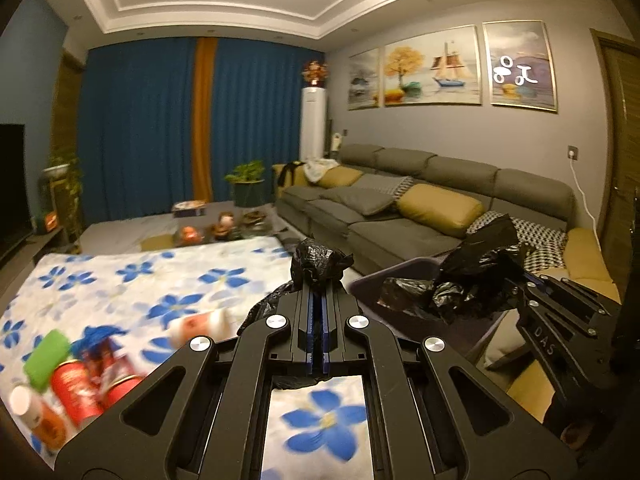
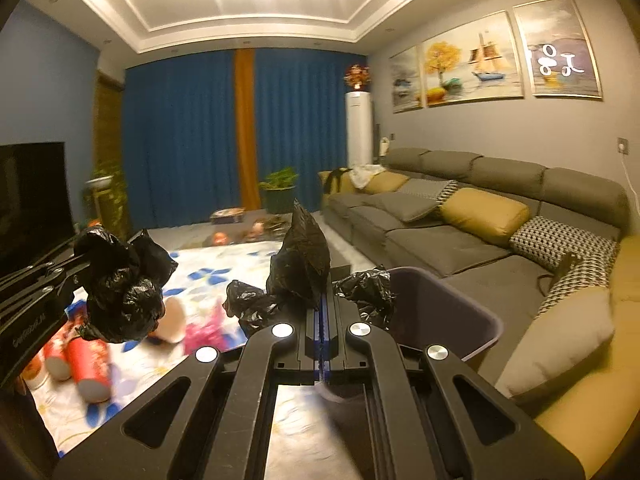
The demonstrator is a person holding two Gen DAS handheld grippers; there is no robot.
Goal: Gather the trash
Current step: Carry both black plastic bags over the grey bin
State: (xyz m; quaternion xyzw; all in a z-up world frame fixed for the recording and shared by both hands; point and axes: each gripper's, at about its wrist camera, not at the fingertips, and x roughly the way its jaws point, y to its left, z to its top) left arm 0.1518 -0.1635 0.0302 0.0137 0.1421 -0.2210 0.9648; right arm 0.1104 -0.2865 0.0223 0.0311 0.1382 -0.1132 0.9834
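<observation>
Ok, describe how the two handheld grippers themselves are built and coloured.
Both are matte black with angular linkage arms that have slot cut-outs and round silver bolt heads. The left gripper has narrow black fingers with blue inner pads; the right gripper matches it. White lettering marks each gripper's side, seen from the other camera. No cables or sleeves show.

The red cans [image 1: 76, 390] and the other litter on the flowered cloth [image 1: 132, 280] are smeared by motion, so no label can be read. The purple bin [image 2: 452, 312] is half covered by the black bag [image 2: 304, 264] and the right claw [image 2: 322, 300]; its inside cannot be made out.
</observation>
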